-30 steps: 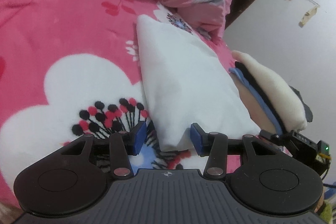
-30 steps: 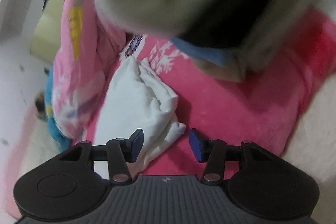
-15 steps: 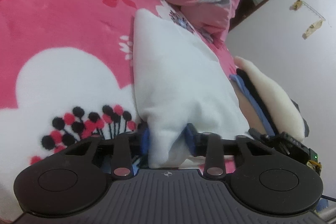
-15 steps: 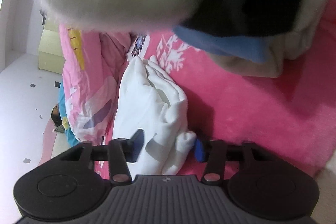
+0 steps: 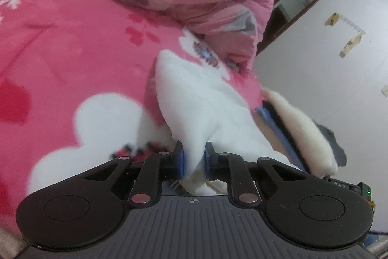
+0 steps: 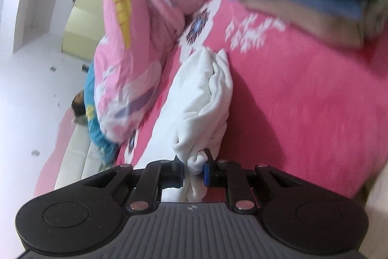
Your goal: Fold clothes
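Both jaws, left gripper (image 5: 193, 158) and right gripper (image 6: 193, 170), clamp bunched white garment (image 5: 194, 98).

Both grippers are built alike. The left gripper (image 5: 193, 158) has a dark grey ribbed body with a small crosshair mark at its front edge, flanked by two round black housings, each with a shallow disc set in. Black link arms pinned with silver rivets run out to blue-padded fingers (image 5: 180, 159). The right gripper (image 6: 194, 168) shows the same ribbing, rivets and blue pads. The person's sleeve (image 5: 303, 128) is fluffy cream over black and blue layers.
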{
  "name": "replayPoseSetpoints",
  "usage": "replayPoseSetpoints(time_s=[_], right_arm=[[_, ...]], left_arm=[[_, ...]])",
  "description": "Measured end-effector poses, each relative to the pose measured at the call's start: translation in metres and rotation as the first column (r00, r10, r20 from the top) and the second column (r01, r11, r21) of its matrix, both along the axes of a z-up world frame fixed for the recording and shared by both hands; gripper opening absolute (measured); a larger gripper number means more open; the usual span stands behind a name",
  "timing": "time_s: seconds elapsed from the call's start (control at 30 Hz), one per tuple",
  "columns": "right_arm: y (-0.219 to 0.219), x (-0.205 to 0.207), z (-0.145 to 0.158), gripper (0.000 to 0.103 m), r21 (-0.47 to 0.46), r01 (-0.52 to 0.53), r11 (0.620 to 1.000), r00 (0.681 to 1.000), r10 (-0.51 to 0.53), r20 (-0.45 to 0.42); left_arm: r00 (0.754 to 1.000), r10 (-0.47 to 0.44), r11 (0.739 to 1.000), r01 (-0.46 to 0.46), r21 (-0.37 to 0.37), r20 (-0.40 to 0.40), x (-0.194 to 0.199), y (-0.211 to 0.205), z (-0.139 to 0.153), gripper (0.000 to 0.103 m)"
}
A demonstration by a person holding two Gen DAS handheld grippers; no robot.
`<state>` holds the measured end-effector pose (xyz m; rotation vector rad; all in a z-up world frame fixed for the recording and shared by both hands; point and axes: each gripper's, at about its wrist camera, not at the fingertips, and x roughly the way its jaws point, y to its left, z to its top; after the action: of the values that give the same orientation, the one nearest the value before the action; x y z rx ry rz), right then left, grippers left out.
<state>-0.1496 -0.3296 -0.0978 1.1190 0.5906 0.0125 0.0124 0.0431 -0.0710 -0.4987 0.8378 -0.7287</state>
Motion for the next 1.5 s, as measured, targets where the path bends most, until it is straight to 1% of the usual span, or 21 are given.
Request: replayPoseSetpoints(time_s=[0.07,0.1,0.17,0.2,0.23,0.27,0.33,0.37,0.43,0.47,0.5,0.57,0.6,0.63,0.73,0.83,0.93,1.07,1.23,1.37,1.5], right_arm=[[0.004,-0.002,-0.008,0.018,-0.010,-0.012,1.000,0.999,0.012,-0.039],[0.004,-0.003,-0.013,0.020,-0.014,-0.018,1.000,0.998,0.017,-0.063],[-0.002,-0.006,-0.023,0.034,-0.025,-0.026,0.999,0.991,0.023,-0.136],[-0.006,-0.010,-0.022,0.036,-0.039,-0.028,0.999,0.989,0.021,-0.149],[-0.009,-0.016,-0.016,0.039,-0.070,-0.029,0.997,0.990,0.019,-0.142],[-0.012,-0.021,-0.009,0.044,-0.109,-0.031,0.994,0.991,0.016,-0.135],[-0.012,-0.029,0.012,0.049,-0.241,-0.033,0.970,0.992,0.002,-0.124],[-0.011,-0.032,0.022,0.053,-0.310,-0.030,0.950,0.994,-0.006,-0.114],[-0.007,-0.030,0.038,0.054,-0.430,-0.033,0.902,0.996,-0.005,-0.086],[-0.003,-0.026,0.044,0.054,-0.481,-0.040,0.876,0.997,0.002,-0.080],[0.002,-0.021,0.050,0.054,-0.533,-0.046,0.845,0.997,0.006,-0.075],[0.012,-0.009,0.058,0.065,-0.622,-0.055,0.781,0.998,0.017,-0.066],[0.018,0.000,0.059,0.069,-0.662,-0.058,0.747,0.998,0.018,-0.066],[0.022,0.008,0.060,0.077,-0.696,-0.062,0.715,0.997,0.019,-0.070],[0.032,0.032,0.057,0.082,-0.747,-0.086,0.659,0.993,-0.001,-0.115],[0.044,0.044,0.060,0.103,-0.784,-0.092,0.614,0.990,-0.025,-0.136],[0.054,0.051,0.064,0.103,-0.814,-0.092,0.573,0.993,-0.010,-0.120],[0.055,0.058,0.068,0.103,-0.800,-0.071,0.595,0.996,0.002,-0.087],[0.051,0.059,0.071,0.103,-0.798,-0.047,0.601,0.998,-0.002,-0.060],[0.046,0.062,0.069,0.103,-0.784,-0.077,0.616,0.996,0.021,-0.081],[0.042,0.063,0.065,0.103,-0.776,-0.076,0.627,0.996,0.013,-0.087]], left_arm=[[0.999,-0.030,0.999,0.031,0.033,-0.039,-0.002,0.003,-0.012,0.016],[0.998,-0.034,0.998,0.036,0.046,-0.056,-0.003,0.004,-0.019,0.019],[0.997,-0.036,0.998,0.039,0.048,-0.068,-0.007,0.009,-0.025,0.023],[0.998,-0.035,0.998,0.037,0.042,-0.055,-0.009,0.012,-0.022,0.025],[0.999,-0.035,0.998,0.037,0.043,-0.038,-0.010,0.015,-0.017,0.028],[0.999,-0.030,0.998,0.030,0.057,-0.012,-0.011,0.017,-0.011,0.035],[0.999,-0.019,0.996,0.016,0.083,0.034,-0.011,0.021,0.000,0.041],[0.999,-0.016,0.995,0.011,0.096,0.046,-0.008,0.021,0.006,0.045],[0.998,-0.020,0.990,0.011,0.143,0.059,0.000,0.013,0.014,0.051],[0.997,-0.024,0.982,0.010,0.190,0.073,0.004,0.004,0.019,0.053],[0.996,-0.026,0.969,0.004,0.248,0.086,0.009,-0.006,0.023,0.054],[0.993,-0.019,0.920,-0.027,0.391,0.113,0.017,-0.030,0.028,0.056],[0.992,-0.023,0.896,-0.036,0.443,0.127,0.018,-0.039,0.028,0.058],[0.990,-0.028,0.881,-0.042,0.472,0.142,0.019,-0.045,0.028,0.059],[0.987,-0.030,0.856,-0.056,0.514,0.157,0.022,-0.061,0.029,0.059],[0.985,-0.022,0.835,-0.077,0.544,0.173,0.022,-0.068,0.030,0.062],[0.982,-0.009,0.816,-0.103,0.569,0.191,0.019,-0.072,0.031,0.067],[0.977,0.007,0.789,-0.137,0.599,0.214,0.016,-0.076,0.032,0.080],[0.969,0.025,0.751,-0.180,0.635,0.245,0.012,-0.081,0.034,0.089],[0.962,0.039,0.733,-0.212,0.646,0.271,0.009,-0.082,0.034,0.097],[0.958,0.047,0.723,-0.228,0.652,0.283,0.007,-0.083,0.034,0.100]])
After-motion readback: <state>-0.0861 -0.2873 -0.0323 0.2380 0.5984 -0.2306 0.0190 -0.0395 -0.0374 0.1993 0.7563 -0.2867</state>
